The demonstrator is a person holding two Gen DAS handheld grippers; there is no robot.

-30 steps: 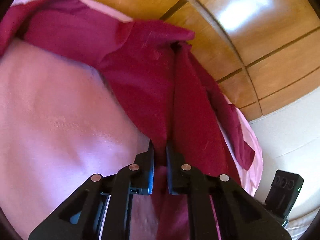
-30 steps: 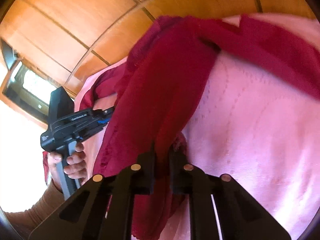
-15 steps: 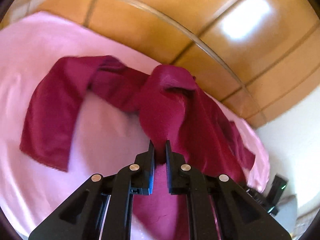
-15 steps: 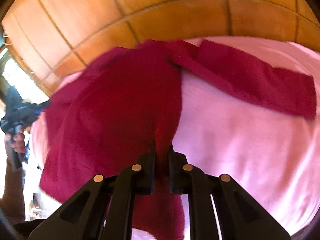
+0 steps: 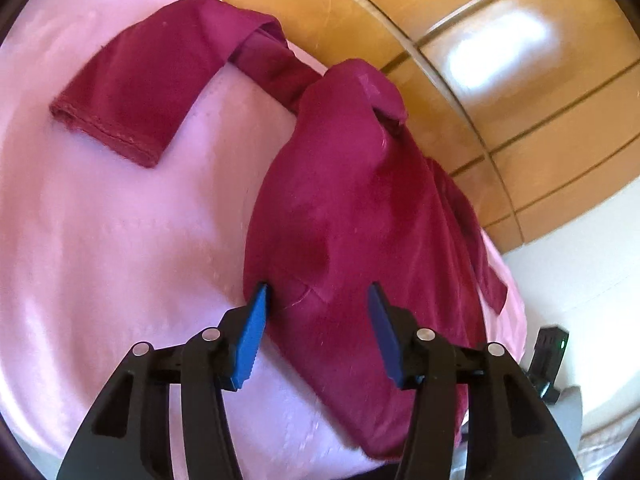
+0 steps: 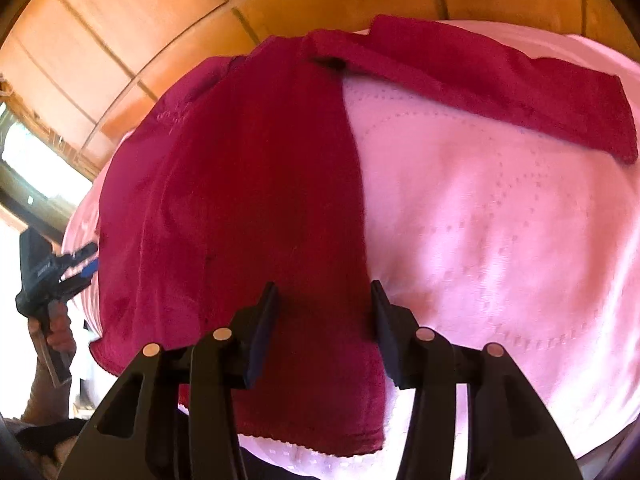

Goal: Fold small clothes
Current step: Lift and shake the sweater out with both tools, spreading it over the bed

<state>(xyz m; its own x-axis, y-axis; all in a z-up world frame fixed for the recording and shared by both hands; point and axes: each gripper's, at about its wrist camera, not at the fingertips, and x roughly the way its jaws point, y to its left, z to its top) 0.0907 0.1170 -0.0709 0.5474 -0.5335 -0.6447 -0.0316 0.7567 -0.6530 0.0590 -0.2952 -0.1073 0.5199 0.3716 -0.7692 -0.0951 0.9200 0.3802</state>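
A dark red garment (image 5: 348,216) lies on a pink cloth (image 5: 120,260), its body folded lengthwise and one sleeve (image 5: 136,92) stretched out to the left. My left gripper (image 5: 316,292) hangs just over the near edge of the garment with its jaws opening; the fabric lies between the blue pads (image 5: 252,328) without being pressed. In the right wrist view the same garment (image 6: 248,200) fills the left half, its sleeve (image 6: 500,84) running right. My right gripper (image 6: 324,292) is opening too, the garment's right edge lying loose between its fingers.
A wooden floor (image 5: 500,60) runs beyond the pink cloth (image 6: 500,240). In the right wrist view the left gripper (image 6: 52,272), held in a hand, shows at the far left edge. A window (image 6: 28,176) is at the upper left. A white wall (image 5: 580,280) stands at the right.
Both grippers were shut on the red garment and have let go of it. The garment has come down flat onto the pink cloth, and the sleeve now lies spread out.
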